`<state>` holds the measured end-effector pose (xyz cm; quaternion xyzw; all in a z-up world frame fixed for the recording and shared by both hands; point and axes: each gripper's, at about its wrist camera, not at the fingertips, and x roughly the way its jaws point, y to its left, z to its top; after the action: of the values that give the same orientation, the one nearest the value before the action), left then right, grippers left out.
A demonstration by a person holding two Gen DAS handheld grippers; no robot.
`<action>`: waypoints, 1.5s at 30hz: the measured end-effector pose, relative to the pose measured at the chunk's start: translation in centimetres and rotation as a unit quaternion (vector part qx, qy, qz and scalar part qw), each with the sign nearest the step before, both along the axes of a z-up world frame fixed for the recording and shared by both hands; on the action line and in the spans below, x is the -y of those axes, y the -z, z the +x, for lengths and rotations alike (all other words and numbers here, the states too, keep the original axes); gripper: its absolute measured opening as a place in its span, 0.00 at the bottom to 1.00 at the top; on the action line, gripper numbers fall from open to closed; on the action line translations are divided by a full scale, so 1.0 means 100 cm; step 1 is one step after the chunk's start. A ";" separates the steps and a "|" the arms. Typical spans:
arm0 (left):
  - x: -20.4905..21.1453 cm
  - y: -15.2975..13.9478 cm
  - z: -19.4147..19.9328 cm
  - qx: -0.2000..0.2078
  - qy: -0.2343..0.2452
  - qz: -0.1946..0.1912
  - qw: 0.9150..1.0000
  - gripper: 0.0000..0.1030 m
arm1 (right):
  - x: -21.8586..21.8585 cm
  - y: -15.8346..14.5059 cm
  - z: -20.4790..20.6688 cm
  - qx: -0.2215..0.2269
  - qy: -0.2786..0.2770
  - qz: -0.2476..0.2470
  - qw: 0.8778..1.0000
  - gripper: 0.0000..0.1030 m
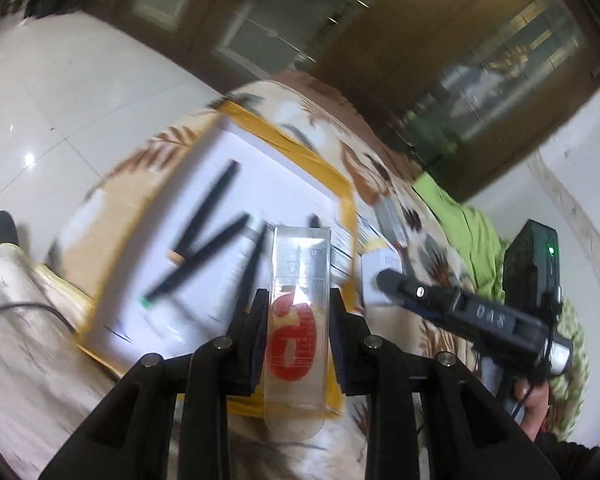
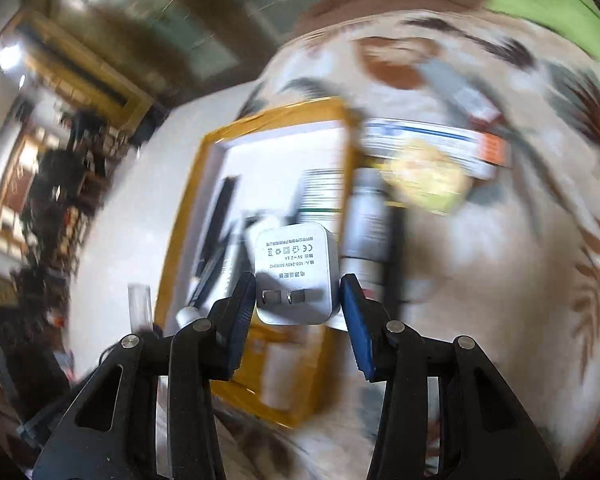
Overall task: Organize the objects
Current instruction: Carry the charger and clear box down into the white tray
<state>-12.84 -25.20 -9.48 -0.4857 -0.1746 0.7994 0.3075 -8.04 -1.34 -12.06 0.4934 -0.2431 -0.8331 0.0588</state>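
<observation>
We find both grippers loaded and carried above a bed spread with a leaf-patterned blanket, on which sits a yellow-rimmed box that already contains several black pens.

The left gripper has its jaws closed on a clear plastic case bearing a red figure. The case's long axis runs straight away from the jaws, its far end over the right part of the box interior.

The right gripper has its jaws clamped on a white charger plug, prongs facing the camera. In the right wrist view the box lies directly beyond and below the plug; a silver tube lies just outside the box's right rim.

We judge the box to be the destination for both items. The left gripper appears nearer its centre; the right hangs over the right rim. Both views are blurred, so height above the box cannot be told.
</observation>
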 end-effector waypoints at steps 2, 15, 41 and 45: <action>0.007 0.001 -0.010 -0.008 -0.004 -0.003 1.000 0.26 | 0.024 -0.001 -0.012 0.006 -0.016 0.016 1.000 0.42; 0.019 0.039 -0.024 0.022 -0.004 0.020 1.000 0.26 | 0.050 0.009 -0.021 0.046 0.003 0.058 0.997 0.42; -0.045 0.037 -0.114 0.007 0.019 -0.043 0.999 0.26 | 0.022 0.035 -0.109 0.008 -0.008 0.042 0.999 0.42; -0.042 0.056 -0.125 0.017 0.003 -0.025 1.000 0.26 | 0.019 0.045 -0.128 0.017 -0.005 0.045 0.999 0.42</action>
<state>-25.32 -21.04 -15.11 -0.5079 -0.1580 0.7939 0.2948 -20.88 -3.28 -16.54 0.5111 -0.2035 -0.8343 0.0361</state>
